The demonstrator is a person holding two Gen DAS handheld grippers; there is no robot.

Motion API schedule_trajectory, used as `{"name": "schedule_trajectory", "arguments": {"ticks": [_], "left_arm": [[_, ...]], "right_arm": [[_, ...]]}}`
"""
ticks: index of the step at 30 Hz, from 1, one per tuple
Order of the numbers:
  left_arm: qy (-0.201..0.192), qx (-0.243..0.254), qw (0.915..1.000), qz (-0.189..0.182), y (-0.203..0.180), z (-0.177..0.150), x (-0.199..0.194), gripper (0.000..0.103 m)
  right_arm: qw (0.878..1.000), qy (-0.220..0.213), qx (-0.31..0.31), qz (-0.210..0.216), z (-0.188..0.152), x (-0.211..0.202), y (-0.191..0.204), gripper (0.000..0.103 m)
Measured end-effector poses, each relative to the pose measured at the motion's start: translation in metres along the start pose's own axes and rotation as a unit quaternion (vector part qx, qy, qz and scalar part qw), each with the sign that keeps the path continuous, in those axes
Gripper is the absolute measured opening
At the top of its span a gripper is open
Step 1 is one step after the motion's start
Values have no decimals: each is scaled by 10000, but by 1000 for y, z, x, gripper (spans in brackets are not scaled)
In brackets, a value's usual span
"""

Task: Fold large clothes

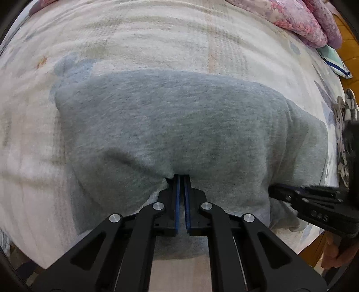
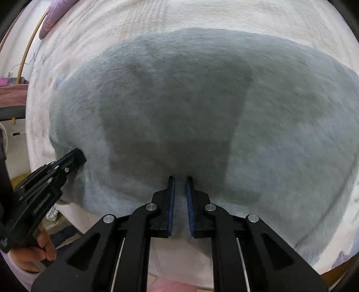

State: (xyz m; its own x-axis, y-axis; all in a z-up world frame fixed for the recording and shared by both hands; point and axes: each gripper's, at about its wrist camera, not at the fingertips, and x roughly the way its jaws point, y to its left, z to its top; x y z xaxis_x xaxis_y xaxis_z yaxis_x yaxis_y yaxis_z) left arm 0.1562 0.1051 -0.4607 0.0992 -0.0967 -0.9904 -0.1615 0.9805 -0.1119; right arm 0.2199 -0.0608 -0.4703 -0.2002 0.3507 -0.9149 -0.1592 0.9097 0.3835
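A large grey fleece garment [image 1: 179,121] lies spread on a white bed cover [image 1: 134,40]; it also fills the right wrist view [image 2: 190,101]. My left gripper [image 1: 181,176] is shut on the garment's near edge, with cloth pinched between its blue pads. It shows at the left of the right wrist view [image 2: 78,155]. My right gripper [image 2: 180,178] has its fingers nearly closed on the near edge, a narrow gap between the pads with cloth in it. It shows at the right of the left wrist view [image 1: 272,191].
Pink floral bedding [image 1: 303,20] is piled at the bed's far right corner, beside a green and white item [image 1: 336,60]. A patterned cloth [image 1: 345,125] lies at the bed's right edge. The bed's left edge [image 2: 33,112] drops to the floor, with furniture beyond.
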Motion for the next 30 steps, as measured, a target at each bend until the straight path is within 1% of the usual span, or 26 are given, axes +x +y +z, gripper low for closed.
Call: {"name": "schedule_trajectory", "arguments": {"ticks": [1, 2, 3, 5, 6, 7, 9, 10, 13, 15, 16, 17, 18, 19, 20, 21, 22, 23, 24, 25, 27, 29, 30], "left_arm": [[15, -61, 10000, 23, 1, 1, -1, 6], [24, -164, 9999, 40, 2, 0, -3, 6], [26, -212, 9998, 62, 4, -1, -3, 6], [10, -221, 9996, 165, 2, -4, -4, 4], [-26, -231, 9995, 199, 2, -5, -3, 3], [-64, -265, 9994, 194, 3, -6, -1, 3], [-112, -323, 9992, 184, 3, -9, 2, 3], [-113, -359, 9991, 194, 4, -10, 0, 3], [-14, -428, 9983, 397, 10, -20, -12, 3], [91, -463, 9969, 637, 15, -26, -17, 3], [150, -457, 9963, 717, 15, -30, -17, 3], [212, -437, 9956, 801, 15, -31, -17, 3], [279, -387, 9942, 962, 14, -34, -18, 3], [280, -358, 9930, 1087, 14, -36, -20, 3], [271, -368, 9918, 1194, 16, -39, -18, 3], [292, -401, 9905, 1282, 20, -41, -15, 3], [329, -490, 9896, 1313, 28, -45, -5, 3], [305, -616, 9910, 1145, 38, -49, 6, 3], [248, -703, 9912, 1091, 41, -47, 14, 3], [198, -735, 9907, 1131, 41, -44, 18, 3], [289, -683, 9895, 1240, 33, -37, 17, 3], [402, -871, 9889, 1139, 35, -34, 9, 3], [402, -905, 9889, 1109, 34, -32, 3, 3]], "right_arm": [[9996, 183, 75, -205, -3, -5, -3, 9], [9988, 264, 72, -404, -7, -11, -6, 10], [9983, 246, 54, -516, -10, -16, -8, 10], [9948, 165, 62, -1007, -21, -24, -22, 10], [9914, 200, 64, -1292, -25, -20, -30, 10], [9905, 231, 130, -1346, -29, -9, -43, 10], [9950, -90, 297, -948, -31, 1, -61, 10], [9954, -69, 292, -914, -31, -2, -61, 10], [9937, 291, 221, -1059, -32, -20, -58, 11], [9936, 291, 234, -1062, -37, -33, -62, 12], [9921, 306, 125, -1207, -39, -31, -66, 12], [9901, 303, 59, -1370, -40, -25, -70, 11], [9885, 285, 21, -1488, -43, -10, -81, 10], [9907, 104, 42, -1354, -45, -2, -89, 10], [9911, 37, 73, -1331, -46, -3, -91, 10], [9901, 57, 15, -1405, -45, -5, -87, 11], [9891, 83, -93, -1467, -46, -5, -85, 11], [9884, 86, -163, -1504, -46, -2, -81, 11], [9888, 63, -126, -1489, -48, 1, -81, 11], [9894, 53, 9, -1448, -49, 1, -83, 11], [9896, 135, 50, -1433, -46, 1, -82, 11], [9898, 292, 70, -1392, -40, -5, -89, 12], [9905, 373, 167, -1313, -23, -12, -92, 14]]}}
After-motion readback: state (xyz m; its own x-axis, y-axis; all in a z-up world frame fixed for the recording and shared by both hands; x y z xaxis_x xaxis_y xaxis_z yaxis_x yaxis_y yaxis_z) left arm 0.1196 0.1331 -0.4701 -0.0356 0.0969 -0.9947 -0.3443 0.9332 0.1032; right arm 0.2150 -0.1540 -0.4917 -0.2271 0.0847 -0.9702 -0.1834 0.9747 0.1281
